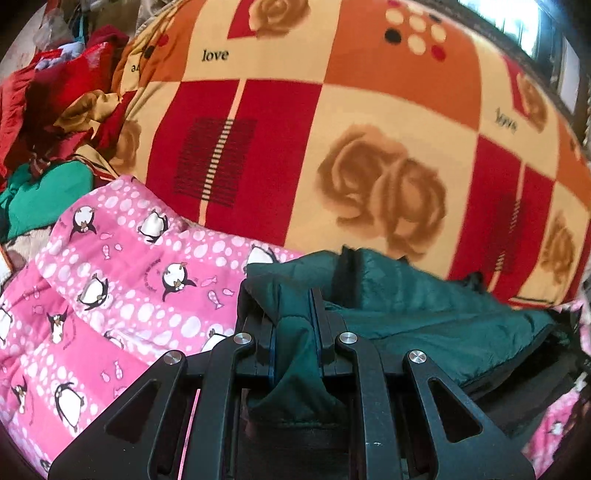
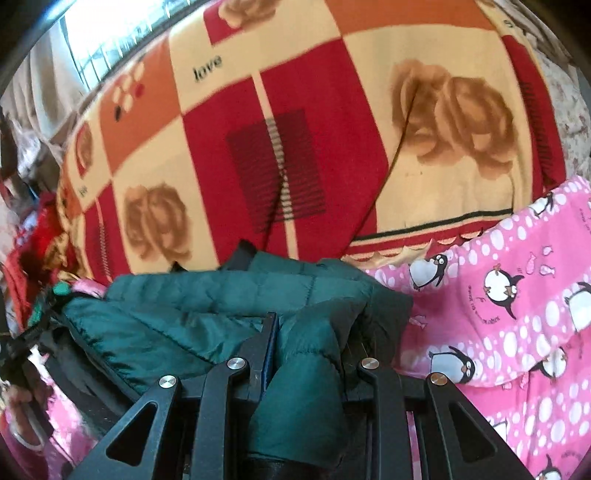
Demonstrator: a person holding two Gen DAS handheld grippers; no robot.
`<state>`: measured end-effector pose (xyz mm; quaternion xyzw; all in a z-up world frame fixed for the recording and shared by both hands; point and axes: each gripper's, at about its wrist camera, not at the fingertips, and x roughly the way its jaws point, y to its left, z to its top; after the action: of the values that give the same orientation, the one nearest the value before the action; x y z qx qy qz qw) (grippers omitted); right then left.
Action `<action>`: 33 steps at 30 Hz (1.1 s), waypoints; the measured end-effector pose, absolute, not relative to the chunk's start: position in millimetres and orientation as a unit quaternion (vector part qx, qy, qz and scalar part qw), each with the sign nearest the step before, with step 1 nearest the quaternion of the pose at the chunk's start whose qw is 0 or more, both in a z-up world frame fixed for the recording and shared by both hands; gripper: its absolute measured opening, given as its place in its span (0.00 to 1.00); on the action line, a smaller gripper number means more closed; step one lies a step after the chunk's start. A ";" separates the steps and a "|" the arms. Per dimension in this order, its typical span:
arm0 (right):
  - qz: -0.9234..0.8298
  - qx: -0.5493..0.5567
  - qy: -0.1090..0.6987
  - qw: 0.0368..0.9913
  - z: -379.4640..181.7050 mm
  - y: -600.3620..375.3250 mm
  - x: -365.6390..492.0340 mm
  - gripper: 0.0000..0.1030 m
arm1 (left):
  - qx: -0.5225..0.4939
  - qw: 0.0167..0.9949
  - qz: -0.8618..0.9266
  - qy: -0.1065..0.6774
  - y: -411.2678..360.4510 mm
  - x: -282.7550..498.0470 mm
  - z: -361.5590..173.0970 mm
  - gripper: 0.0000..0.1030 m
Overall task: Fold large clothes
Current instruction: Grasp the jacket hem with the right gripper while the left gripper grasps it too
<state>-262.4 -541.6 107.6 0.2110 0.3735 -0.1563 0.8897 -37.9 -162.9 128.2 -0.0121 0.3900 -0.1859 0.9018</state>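
A dark green padded jacket (image 1: 424, 317) lies on the pink penguin-print quilt (image 1: 122, 295). My left gripper (image 1: 291, 317) is shut on a bunched fold at the jacket's left end, with fabric pinched between the fingers. In the right wrist view the same jacket (image 2: 192, 317) spreads to the left, and my right gripper (image 2: 310, 339) is shut on a thick fold at its right end. The jacket's black lining shows at its edges. The right gripper's right finger is mostly hidden by fabric.
A large red, orange and cream rose-print blanket (image 1: 332, 129) covers the bed beyond the jacket, also in the right wrist view (image 2: 295, 129). A pile of red and green clothes (image 1: 55, 110) sits at the far left. A window (image 2: 103, 33) is behind.
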 end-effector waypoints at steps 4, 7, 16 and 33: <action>-0.167 0.209 0.388 0.882 91.5 -544.2 -250.1 0.23 | 0.009 0.903 -0.172 0.394 -173.0 -32.8 113.6 0.13; -0.172 0.211 0.395 0.878 82.5 -546.3 -245.4 0.23 | 0.024 0.902 -0.170 0.397 -178.2 -29.5 105.5 0.14; -0.177 0.228 0.401 0.869 64.4 -552.5 -237.4 0.23 | 0.038 0.903 -0.168 0.394 -182.3 -27.8 97.4 0.14; -0.162 0.211 0.446 0.854 77.2 -541.0 -244.5 0.24 | 0.058 0.900 -0.169 0.397 -172.4 -49.1 97.1 0.14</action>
<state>-244.5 -541.0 77.2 0.2109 0.4461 -0.1625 0.8544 -49.1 -172.4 97.1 0.0577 0.3967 -0.1692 0.9004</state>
